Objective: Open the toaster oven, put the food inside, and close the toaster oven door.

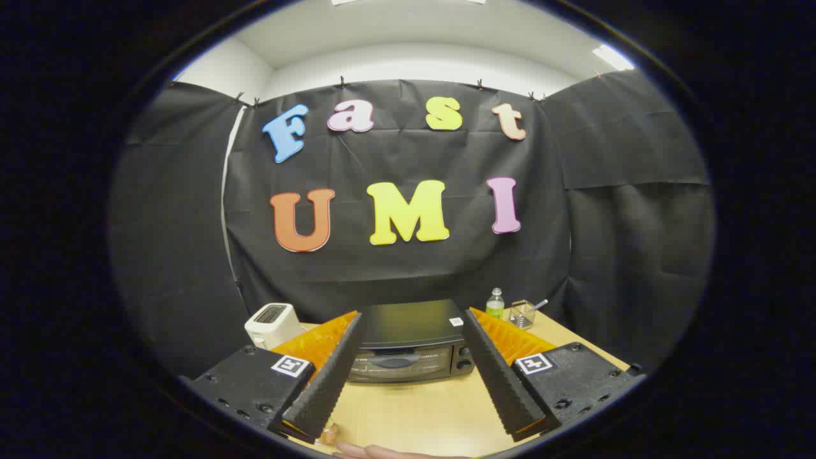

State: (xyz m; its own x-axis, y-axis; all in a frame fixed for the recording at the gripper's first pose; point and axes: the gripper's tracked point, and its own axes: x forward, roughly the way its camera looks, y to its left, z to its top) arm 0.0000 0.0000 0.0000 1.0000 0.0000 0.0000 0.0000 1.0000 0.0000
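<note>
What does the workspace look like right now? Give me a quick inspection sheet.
Surface: light wooden table.
Job's things: black toaster oven, door closed, beyond the fingers; a small piece of food near one fingertip, too small to identify.
Clutter: white toaster, green-capped bottle, wire basket behind.
Grippers: gripper open, fingers spread, holding nothing.
Cables: nothing seen.
Surroundings: black cloth booth wall; a hand at the table's near edge.
</note>
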